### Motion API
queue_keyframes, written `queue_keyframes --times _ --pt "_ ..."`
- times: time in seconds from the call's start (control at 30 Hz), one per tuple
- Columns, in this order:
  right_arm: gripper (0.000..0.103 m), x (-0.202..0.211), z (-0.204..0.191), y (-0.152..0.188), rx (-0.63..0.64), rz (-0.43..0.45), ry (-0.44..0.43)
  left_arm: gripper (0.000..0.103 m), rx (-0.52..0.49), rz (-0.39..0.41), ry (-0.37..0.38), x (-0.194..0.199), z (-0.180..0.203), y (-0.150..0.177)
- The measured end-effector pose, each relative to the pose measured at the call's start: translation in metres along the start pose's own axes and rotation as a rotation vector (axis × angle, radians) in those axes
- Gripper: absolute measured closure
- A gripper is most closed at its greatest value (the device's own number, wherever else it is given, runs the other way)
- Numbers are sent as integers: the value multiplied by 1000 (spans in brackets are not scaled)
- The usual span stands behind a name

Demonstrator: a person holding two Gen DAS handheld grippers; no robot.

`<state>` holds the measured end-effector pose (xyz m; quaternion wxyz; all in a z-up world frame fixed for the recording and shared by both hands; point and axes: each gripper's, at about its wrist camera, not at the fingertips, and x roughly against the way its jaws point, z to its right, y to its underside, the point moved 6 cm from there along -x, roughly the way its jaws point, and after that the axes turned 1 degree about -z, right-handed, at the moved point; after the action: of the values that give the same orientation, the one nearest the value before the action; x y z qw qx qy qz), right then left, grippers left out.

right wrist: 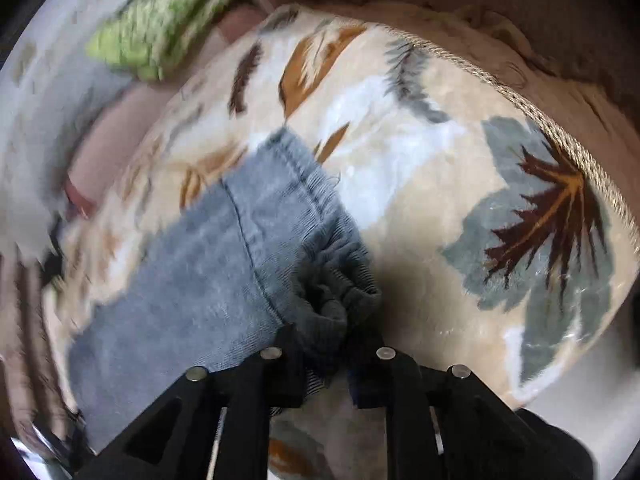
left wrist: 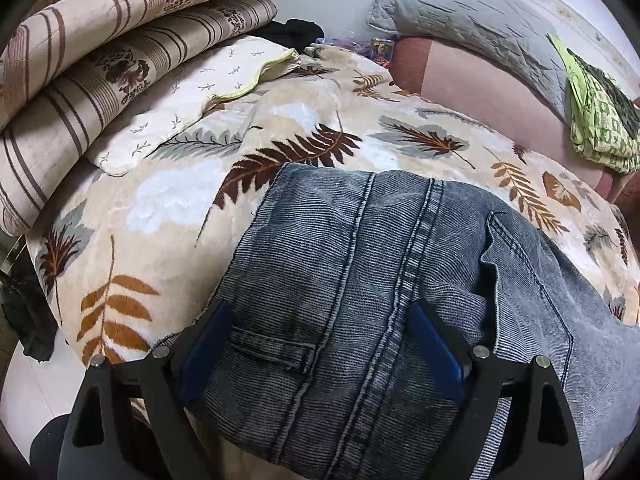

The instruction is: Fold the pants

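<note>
Grey-blue denim jeans [left wrist: 360, 280] lie on a leaf-print fleece blanket [left wrist: 168, 216] covering a bed. Left gripper [left wrist: 320, 344]: jaws spread wide, blue-padded fingers [left wrist: 204, 344] straddling the waistband end by the belt loop and centre seam, cloth passing loosely between them, nothing pinched. Right gripper [right wrist: 326, 364]: fingers drawn close on a bunched fold of the jeans [right wrist: 224, 264] near the hemmed leg end; this view is motion-blurred. The leg hem lies on the blanket [right wrist: 420, 184], whose corded edge curves along the upper right, leaving bare blanket to the right of the denim. In the left view, bare blanket lies left of and beyond the jeans, bounded by stacked striped quilts [left wrist: 80, 64], a white sprig-print pillow [left wrist: 172, 116], a grey quilted pillow [left wrist: 460, 20] and a green patterned cloth [left wrist: 600, 120]
</note>
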<state>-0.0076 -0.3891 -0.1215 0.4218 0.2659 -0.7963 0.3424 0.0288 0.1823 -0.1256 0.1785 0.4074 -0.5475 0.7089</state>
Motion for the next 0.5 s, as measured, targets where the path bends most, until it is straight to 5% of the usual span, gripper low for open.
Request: queue_keyframes --times 0.1,0.17,0.33,0.5 --pt "63 8 6 3 -24 -27 -78 13 -4 0 -13 1 1 0" --pt "38 15 9 4 -30 -35 -115 13 2 10 -16 5 2 -1" --pt "34 42 24 4 -54 41 -79 13 -24 24 -32 14 6 -5" --pt "34 83 7 -11 -11 219 -101 13 -61 37 -52 24 13 -8"
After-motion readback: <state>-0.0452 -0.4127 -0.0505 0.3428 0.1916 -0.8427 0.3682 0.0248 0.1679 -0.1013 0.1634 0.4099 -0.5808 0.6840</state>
